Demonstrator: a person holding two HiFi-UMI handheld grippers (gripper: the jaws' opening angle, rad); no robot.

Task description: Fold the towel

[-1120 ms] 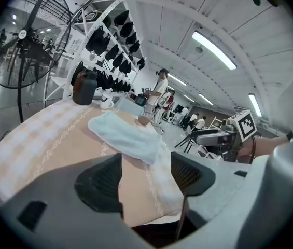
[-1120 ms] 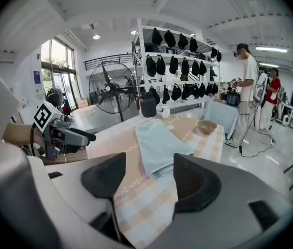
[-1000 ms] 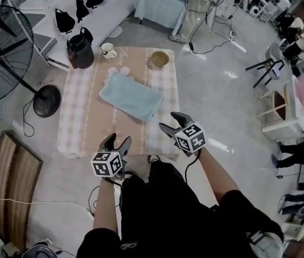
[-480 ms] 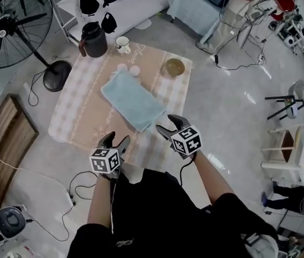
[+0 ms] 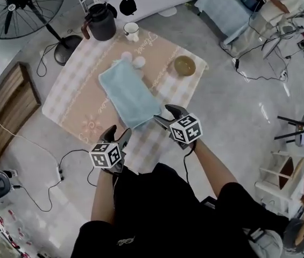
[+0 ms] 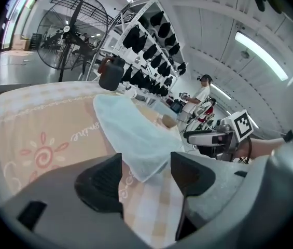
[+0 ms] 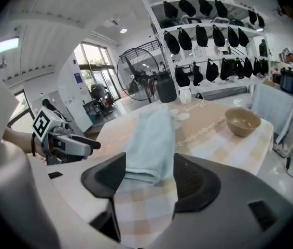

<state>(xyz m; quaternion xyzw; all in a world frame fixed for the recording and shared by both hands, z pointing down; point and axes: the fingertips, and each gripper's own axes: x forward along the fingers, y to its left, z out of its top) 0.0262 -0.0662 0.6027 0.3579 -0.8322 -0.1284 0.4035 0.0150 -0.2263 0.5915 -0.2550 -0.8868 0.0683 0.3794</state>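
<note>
Light-blue towel [image 5: 130, 93] lies flat at centre frame on the checked-cloth surface [image 5: 79, 98], already looking doubled at its near edge. Left claw [image 5: 118, 135] and right claw [image 5: 165, 116] are both spread and empty, just short of that near edge at lower centre. It looks soft, light and floppy, so pinch the two near corners.

Cloth-covered table [image 5: 79, 101], towel [image 5: 127, 93], bowl [image 5: 184, 65], cup [image 5: 131, 31], dark jug [image 5: 101, 23], perhaps two pale balls [image 5: 139, 62]
</note>
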